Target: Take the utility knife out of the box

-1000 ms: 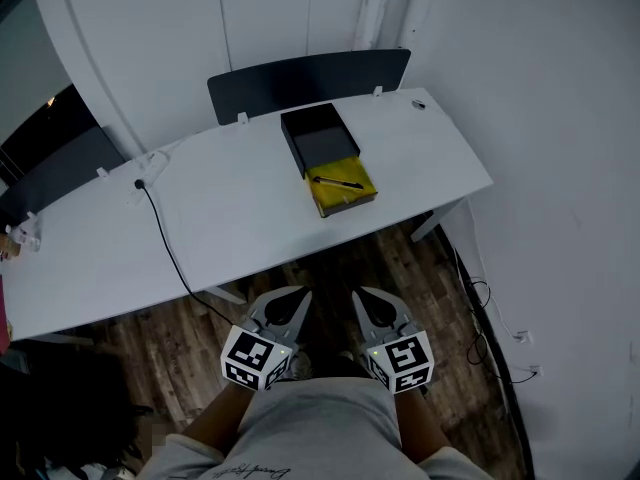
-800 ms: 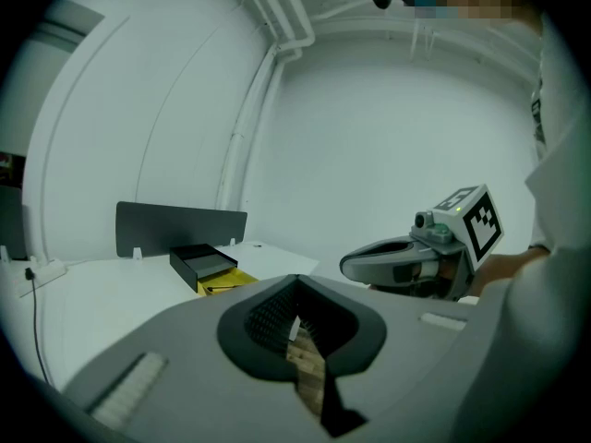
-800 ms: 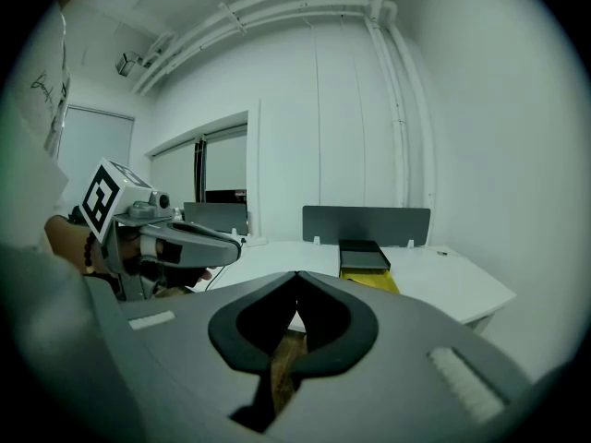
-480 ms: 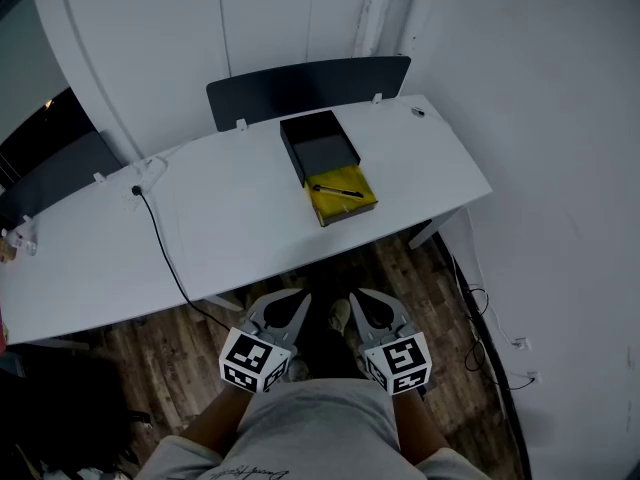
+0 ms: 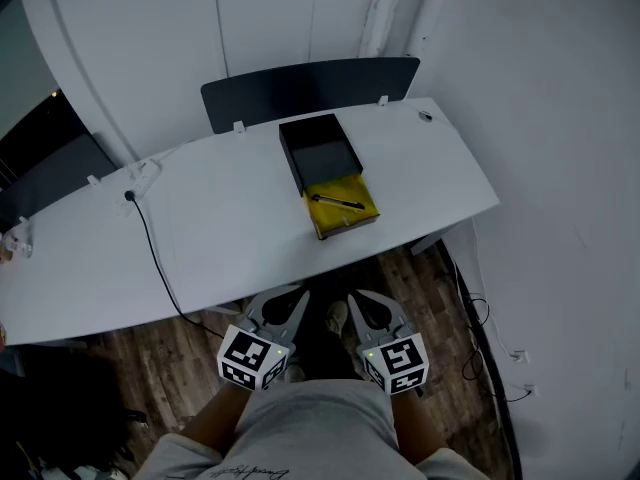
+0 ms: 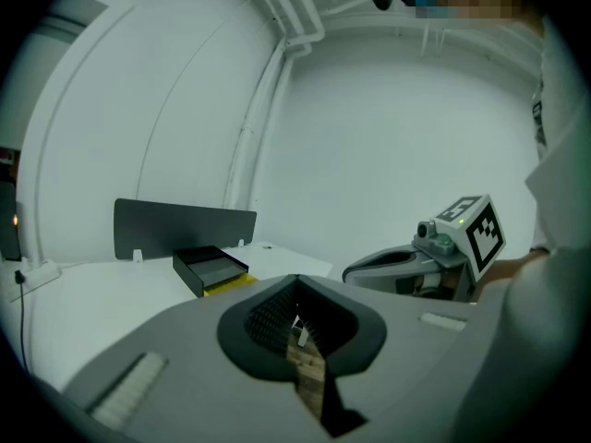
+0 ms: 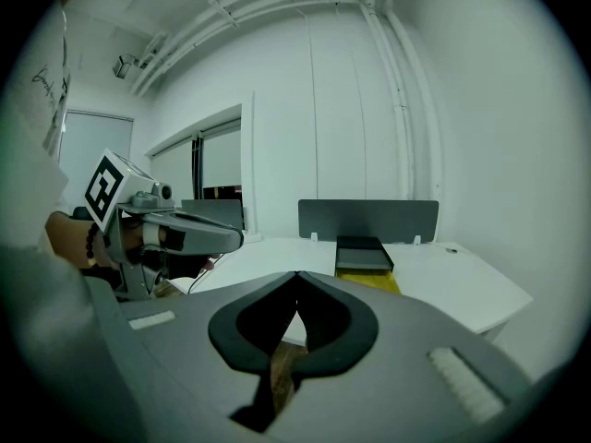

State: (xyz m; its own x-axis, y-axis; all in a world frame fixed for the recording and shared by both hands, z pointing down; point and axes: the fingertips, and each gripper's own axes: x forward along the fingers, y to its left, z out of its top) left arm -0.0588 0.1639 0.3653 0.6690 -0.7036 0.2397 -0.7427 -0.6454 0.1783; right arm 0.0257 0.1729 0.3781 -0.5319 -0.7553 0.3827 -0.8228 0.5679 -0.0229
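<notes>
Our left gripper [image 5: 296, 297] and right gripper [image 5: 358, 299] hang short of the curved white desk [image 5: 220, 228], both with jaws pressed together on nothing. At twelve o'clock from them, the slim dark utility knife [image 5: 337, 203] lies on the yellow tray [image 5: 346, 186] drawn out of the black cardboard box [image 5: 318, 148]. We judge that a shallow pinch may skid it or shove the tray off the near edge.
</notes>
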